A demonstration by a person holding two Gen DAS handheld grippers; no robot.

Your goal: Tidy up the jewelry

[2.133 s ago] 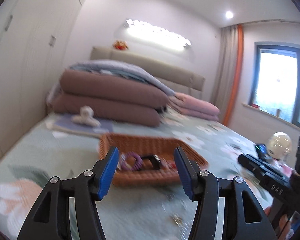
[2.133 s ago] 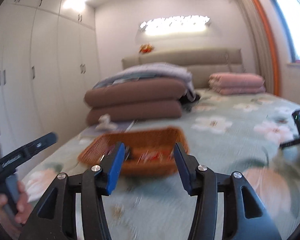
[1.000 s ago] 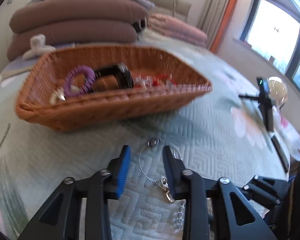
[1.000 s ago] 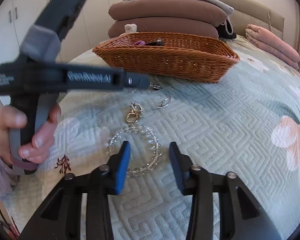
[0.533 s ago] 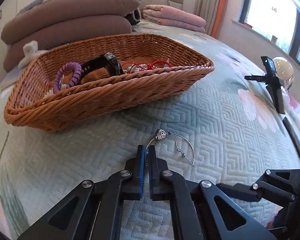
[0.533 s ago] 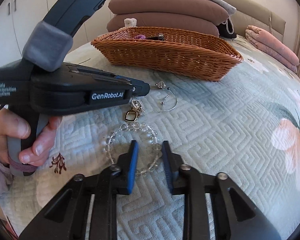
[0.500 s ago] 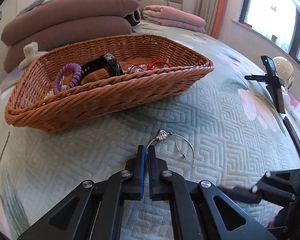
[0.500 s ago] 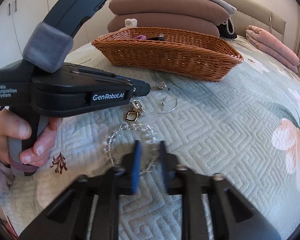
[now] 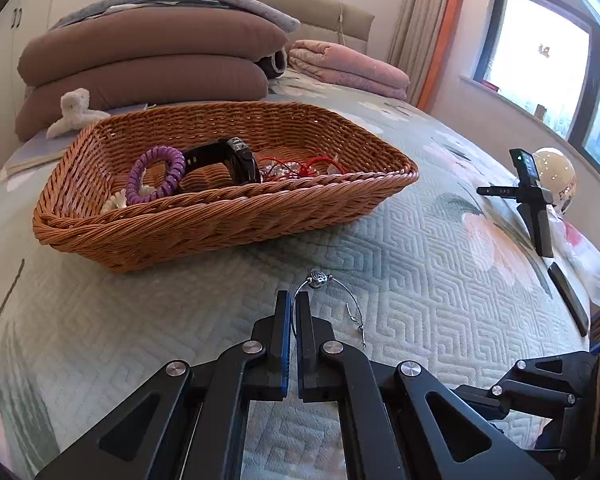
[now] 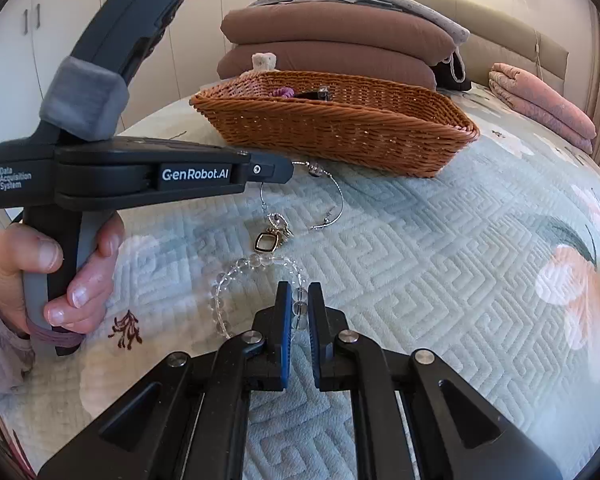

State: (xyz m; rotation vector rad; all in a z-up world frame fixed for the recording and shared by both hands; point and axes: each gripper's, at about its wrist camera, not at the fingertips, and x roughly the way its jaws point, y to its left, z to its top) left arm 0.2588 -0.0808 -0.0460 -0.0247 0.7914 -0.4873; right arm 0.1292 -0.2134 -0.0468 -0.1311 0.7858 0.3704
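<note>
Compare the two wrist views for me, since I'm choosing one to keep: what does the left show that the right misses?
Left only: the red cord in the basket, the round lamp by the window.
Right only: the clear bead bracelet, the gold charm, the hand.
Both: the basket, the wire bangle, the purple hair tie.

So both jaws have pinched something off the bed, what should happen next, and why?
Probably lift both and carry them over the basket. The left gripper is shut on the wire bangle, the right gripper on the bead bracelet, and both pieces still lie on the quilt just short of the basket, where other jewelry already sits.
</note>
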